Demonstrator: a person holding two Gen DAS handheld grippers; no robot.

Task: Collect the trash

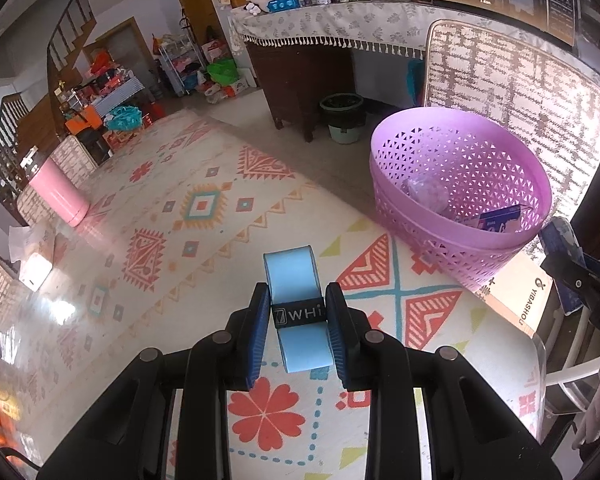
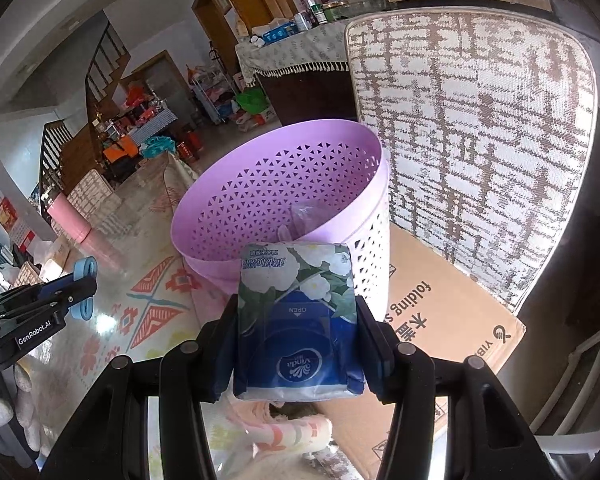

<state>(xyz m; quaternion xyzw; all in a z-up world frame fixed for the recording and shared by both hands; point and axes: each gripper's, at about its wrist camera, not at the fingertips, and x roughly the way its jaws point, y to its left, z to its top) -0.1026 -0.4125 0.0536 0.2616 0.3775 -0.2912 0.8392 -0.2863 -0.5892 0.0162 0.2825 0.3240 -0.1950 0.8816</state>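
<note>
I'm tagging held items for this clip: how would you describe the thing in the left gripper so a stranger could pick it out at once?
Start at the purple perforated basket standing at the edge of the patterned tablecloth. Left of it and nearer the camera, the left gripper is shut on a light blue roll of flat tape. A black band with white letters wraps its middle, unlike the flowered tissue pack in the right gripper.
</note>
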